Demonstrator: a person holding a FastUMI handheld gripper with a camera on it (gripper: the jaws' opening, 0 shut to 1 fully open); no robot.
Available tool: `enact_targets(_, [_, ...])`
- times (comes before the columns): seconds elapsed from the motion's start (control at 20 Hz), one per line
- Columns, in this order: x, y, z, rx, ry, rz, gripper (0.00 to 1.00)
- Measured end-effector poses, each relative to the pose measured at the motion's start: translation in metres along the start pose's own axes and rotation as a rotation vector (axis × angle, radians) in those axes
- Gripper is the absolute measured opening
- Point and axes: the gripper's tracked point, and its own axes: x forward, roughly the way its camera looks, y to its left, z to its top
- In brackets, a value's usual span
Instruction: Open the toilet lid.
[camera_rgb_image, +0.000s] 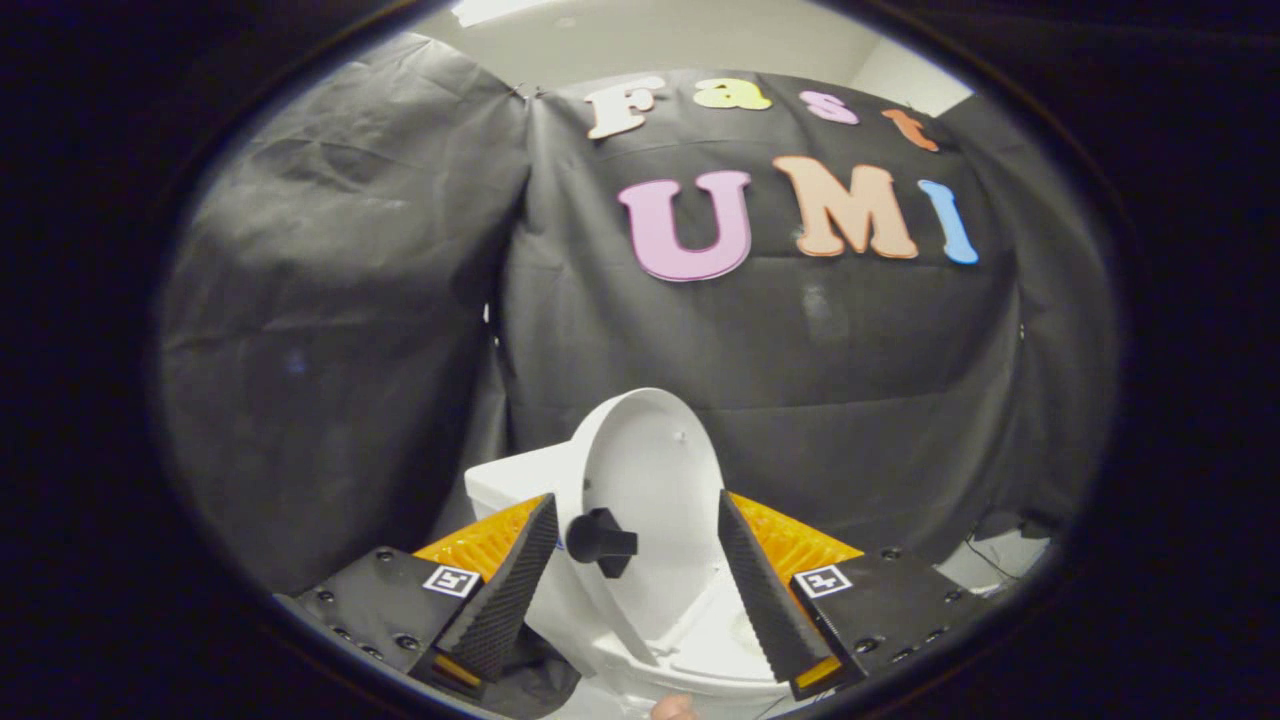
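Lid (650, 470) of the small white toilet (690, 620) stands raised, close to upright, leaning back toward the cistern (515, 480) behind it, so its pale underside faces the camera and the bowl rim below lies exposed. A dark knob (600, 540) juts from the lid's near edge, most likely fitted as a handle so that two fingers could catch hold of it. The tool (635, 575) is spread wide, its fingers (510, 590) standing either side of the lid and knob with clear gaps, neither pressing on anything, so it holds nothing. By my reading the job looks done or nearly so: the lid seems to stay up by itself, which would explain the wide spread, leaving the knob free between the fingers. Whether the lid rests firmly against the cistern or merely balances I cannot tell, and a light nudge might tip it forward. The toilet sits against the black cloth wall (350, 300) of the booth, a white cable trailing on the floor at the right
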Motion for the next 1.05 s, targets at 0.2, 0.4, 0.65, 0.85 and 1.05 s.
enact_targets(0.2, [-0.021, -0.038, 0.004, 0.076, 0.002, -0.049, 0.97])
enact_targets(0.4, [-0.049, -0.064, 0.004, 0.103, -0.002, -0.08, 0.97])
enact_targets(0.65, [-0.075, -0.089, -0.001, 0.044, 0.012, -0.099, 0.97])
enact_targets(0.85, [-0.094, -0.1, 0.001, 0.02, 0.009, -0.086, 0.97])
enact_targets(1.05, [-0.105, -0.103, 0.002, 0.012, 0.003, -0.059, 0.97])
